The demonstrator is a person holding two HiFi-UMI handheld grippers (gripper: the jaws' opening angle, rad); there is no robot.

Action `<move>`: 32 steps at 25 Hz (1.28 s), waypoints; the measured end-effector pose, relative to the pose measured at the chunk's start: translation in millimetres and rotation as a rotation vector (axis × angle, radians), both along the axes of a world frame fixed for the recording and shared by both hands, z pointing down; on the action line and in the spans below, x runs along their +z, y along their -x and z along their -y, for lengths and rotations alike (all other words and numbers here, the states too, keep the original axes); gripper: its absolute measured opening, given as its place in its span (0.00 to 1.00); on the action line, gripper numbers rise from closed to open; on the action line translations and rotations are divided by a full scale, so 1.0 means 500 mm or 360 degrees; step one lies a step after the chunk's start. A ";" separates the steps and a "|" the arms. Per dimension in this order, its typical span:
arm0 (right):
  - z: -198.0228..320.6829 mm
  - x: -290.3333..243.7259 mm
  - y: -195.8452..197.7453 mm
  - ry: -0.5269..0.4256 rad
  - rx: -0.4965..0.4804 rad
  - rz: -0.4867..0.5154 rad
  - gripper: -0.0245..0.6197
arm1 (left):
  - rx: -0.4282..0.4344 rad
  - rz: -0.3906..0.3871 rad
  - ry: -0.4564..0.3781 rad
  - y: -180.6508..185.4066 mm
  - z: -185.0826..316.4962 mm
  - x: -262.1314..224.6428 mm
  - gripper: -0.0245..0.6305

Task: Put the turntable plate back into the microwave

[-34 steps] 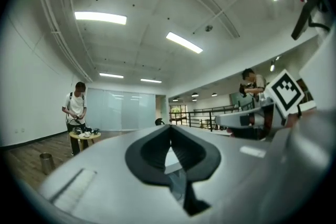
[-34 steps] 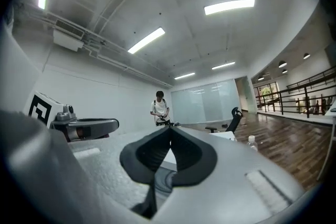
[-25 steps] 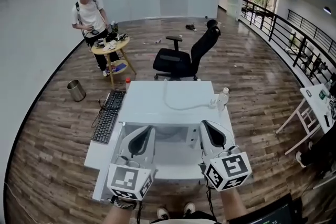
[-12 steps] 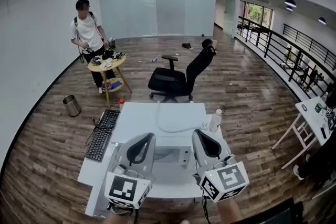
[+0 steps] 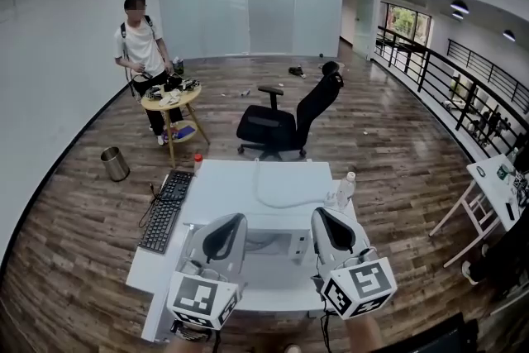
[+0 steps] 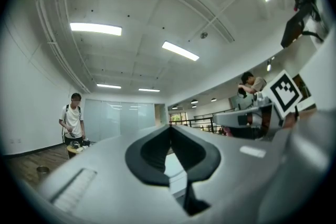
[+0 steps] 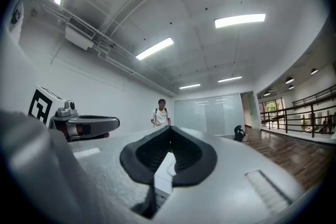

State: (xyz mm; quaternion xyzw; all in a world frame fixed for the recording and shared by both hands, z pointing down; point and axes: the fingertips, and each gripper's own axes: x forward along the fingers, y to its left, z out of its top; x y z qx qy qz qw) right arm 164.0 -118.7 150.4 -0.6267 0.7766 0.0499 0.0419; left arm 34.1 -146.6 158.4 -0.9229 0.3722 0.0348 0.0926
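In the head view a white microwave point(image 5: 273, 248) stands at the near edge of the white table point(image 5: 248, 182), seen from above and partly hidden by both grippers. I cannot make out the turntable plate in any view. My left gripper point(image 5: 235, 219) hangs over the microwave's left side and my right gripper point(image 5: 321, 213) over its right side. Both point away from me, roughly level. In the left gripper view the left gripper point(image 6: 169, 126) has its jaws closed together with nothing between them. The right gripper point(image 7: 169, 127) in its own view is shut and empty too.
A black keyboard point(image 5: 165, 207) lies on the table's left. A water bottle point(image 5: 345, 188) stands at its right edge, and a white cable point(image 5: 281, 198) loops across the top. Beyond the table are an office chair point(image 5: 281, 124), a person point(image 5: 140, 45) by a round table point(image 5: 172, 101), and a bin point(image 5: 114, 164).
The head view has tipped up, showing more of the room and ceiling. Both grippers stay shut, side by side over the microwave, the right one slightly higher.
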 end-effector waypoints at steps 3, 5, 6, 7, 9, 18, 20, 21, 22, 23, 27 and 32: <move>-0.004 0.007 0.021 0.0013 -0.0022 0.0034 0.04 | -0.0008 0.0026 0.0010 0.016 -0.003 0.010 0.04; -0.005 0.012 0.035 0.0035 -0.0025 0.0048 0.04 | -0.0006 0.0045 0.0033 0.027 -0.004 0.019 0.04; -0.006 0.014 0.041 0.0045 -0.0020 0.0048 0.04 | -0.0002 0.0052 0.0055 0.032 -0.005 0.025 0.04; -0.007 0.016 0.047 0.0052 -0.0013 0.0046 0.04 | 0.0001 0.0058 0.0073 0.038 -0.006 0.030 0.04; -0.009 0.019 0.060 0.0065 -0.0002 0.0045 0.04 | 0.0004 0.0066 0.0083 0.052 -0.011 0.037 0.04; -0.040 0.039 0.090 0.0118 0.0078 0.0071 0.04 | 0.0073 0.0047 0.0147 0.078 -0.037 0.065 0.04; -0.044 0.043 0.101 0.0134 0.0081 0.0072 0.04 | 0.0076 0.0078 0.0132 0.087 -0.036 0.072 0.04; -0.047 0.048 0.105 0.0147 0.0084 0.0074 0.04 | 0.0085 0.0090 0.0125 0.090 -0.039 0.076 0.04; -0.049 0.055 0.106 0.0160 0.0091 0.0080 0.04 | 0.0097 0.0094 0.0119 0.090 -0.044 0.079 0.04; -0.050 0.060 0.105 0.0170 0.0099 0.0090 0.04 | 0.0112 0.0085 0.0121 0.089 -0.049 0.078 0.04; -0.061 0.066 0.094 0.0182 0.0123 0.0111 0.04 | 0.0175 0.0002 0.0187 0.069 -0.077 0.078 0.04; -0.092 0.072 0.091 0.0214 0.0113 0.0099 0.04 | 0.0189 -0.0010 0.0203 0.048 -0.110 0.090 0.04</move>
